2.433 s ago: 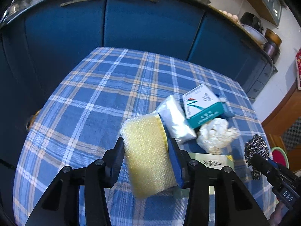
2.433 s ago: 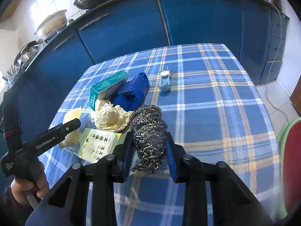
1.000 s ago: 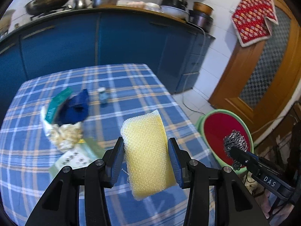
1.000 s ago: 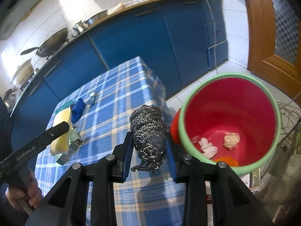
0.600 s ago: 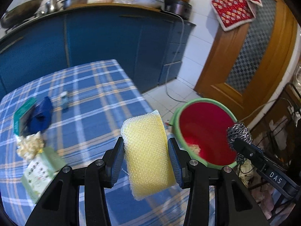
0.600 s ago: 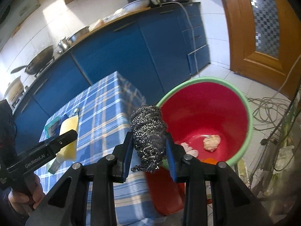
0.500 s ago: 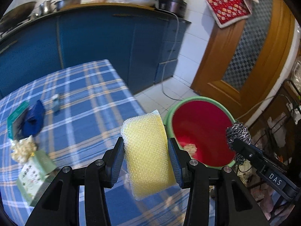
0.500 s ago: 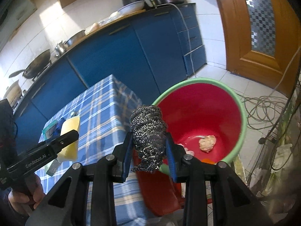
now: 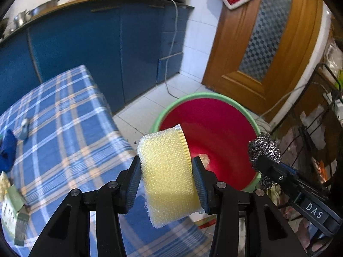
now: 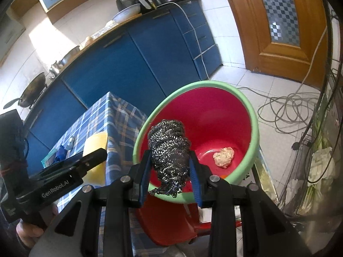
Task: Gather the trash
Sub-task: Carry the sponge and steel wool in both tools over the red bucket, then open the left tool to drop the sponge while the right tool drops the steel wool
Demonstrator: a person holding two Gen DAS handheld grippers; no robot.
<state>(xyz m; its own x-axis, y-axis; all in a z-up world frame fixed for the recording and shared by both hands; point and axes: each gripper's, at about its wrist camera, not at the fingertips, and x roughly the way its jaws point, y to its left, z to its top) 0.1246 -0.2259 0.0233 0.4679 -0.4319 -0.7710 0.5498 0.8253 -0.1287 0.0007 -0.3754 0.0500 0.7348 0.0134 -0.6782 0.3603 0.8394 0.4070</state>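
My left gripper (image 9: 167, 167) is shut on a yellow sponge (image 9: 168, 175) and holds it above the table's right edge, next to the red bin with a green rim (image 9: 214, 128). My right gripper (image 10: 169, 167) is shut on a steel wool scourer (image 10: 169, 150) and holds it over the near rim of the same bin (image 10: 254, 128). A crumpled paper ball (image 10: 224, 154) lies inside the bin. The scourer also shows at the right of the left wrist view (image 9: 264, 150), and the sponge at the left of the right wrist view (image 10: 95, 147).
The blue plaid table (image 9: 64, 124) holds a blue cloth (image 9: 7, 152), a small bottle (image 9: 24, 126) and a green packet (image 9: 12, 209) at its left. Blue cabinets (image 9: 107, 49) stand behind. A wooden door (image 9: 268, 42) and loose cables (image 10: 289, 111) are to the right.
Both grippers have swung right from the table toward the bin, still holding their loads. The bin now looms closer in both views, with the scourer over its near rim.
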